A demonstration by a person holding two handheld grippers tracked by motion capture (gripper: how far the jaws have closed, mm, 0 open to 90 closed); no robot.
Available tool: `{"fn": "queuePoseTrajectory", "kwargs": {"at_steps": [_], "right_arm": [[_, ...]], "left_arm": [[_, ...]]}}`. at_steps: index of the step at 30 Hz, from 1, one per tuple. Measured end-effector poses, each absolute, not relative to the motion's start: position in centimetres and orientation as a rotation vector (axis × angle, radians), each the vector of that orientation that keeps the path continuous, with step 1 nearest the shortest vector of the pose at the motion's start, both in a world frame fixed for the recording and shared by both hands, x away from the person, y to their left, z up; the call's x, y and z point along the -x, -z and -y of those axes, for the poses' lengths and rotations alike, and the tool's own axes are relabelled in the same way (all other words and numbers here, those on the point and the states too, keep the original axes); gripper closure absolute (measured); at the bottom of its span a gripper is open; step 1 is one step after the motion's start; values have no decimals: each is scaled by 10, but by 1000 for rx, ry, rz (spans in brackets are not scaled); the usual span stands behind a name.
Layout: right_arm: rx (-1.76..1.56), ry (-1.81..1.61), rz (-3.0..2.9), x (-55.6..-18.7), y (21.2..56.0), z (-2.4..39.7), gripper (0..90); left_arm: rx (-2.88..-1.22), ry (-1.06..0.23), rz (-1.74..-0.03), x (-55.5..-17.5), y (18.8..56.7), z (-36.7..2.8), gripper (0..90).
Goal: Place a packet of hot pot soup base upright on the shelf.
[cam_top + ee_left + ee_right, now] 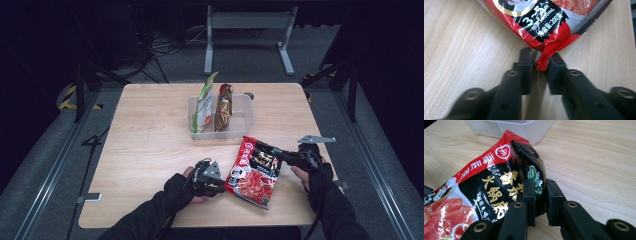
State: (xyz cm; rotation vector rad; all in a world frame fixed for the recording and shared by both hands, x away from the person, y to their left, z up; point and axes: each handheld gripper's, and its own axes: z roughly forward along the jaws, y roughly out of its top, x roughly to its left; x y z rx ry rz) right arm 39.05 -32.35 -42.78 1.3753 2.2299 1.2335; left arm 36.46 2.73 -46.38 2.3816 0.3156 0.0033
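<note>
Red packet (pixel 254 171), long axis running away from person, slightly tilted

Left gripper (pixel 220 188) jaws nipped together, right gripper (pixel 278 155) jaws clamped, forearms converging

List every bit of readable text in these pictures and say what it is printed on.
"3~5人" on the red packet, white on black, left gripper view.
"200克" on the same black patch; the characters before it are too blurred.
"海底捞" beside a round logo on the packet's red top edge, right gripper view.
"火锅底" in gold below; the other gold characters are creased.
"4" on the floor left of the table.
Print on the two packets in the clear bin: too small.
</note>
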Motion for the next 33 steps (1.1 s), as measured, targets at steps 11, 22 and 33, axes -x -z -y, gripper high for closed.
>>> {"fn": "queuePoseTrajectory", "kwargs": {"at_steps": [11, 22, 33], "right_arm": [[-1307, -1227, -2176, -381, 414, 319, 813], [-1230, -1251, -2142, -373, 406, 313, 815], [-1171, -1273, -2131, -368, 400, 308, 815]], "left_arm": [[-2228, 80, -390, -376, 454, -34, 250], [-2223, 136, -414, -388, 460, -3, 160], [-2218, 146, -423, -392, 462, 1, 152]]}}
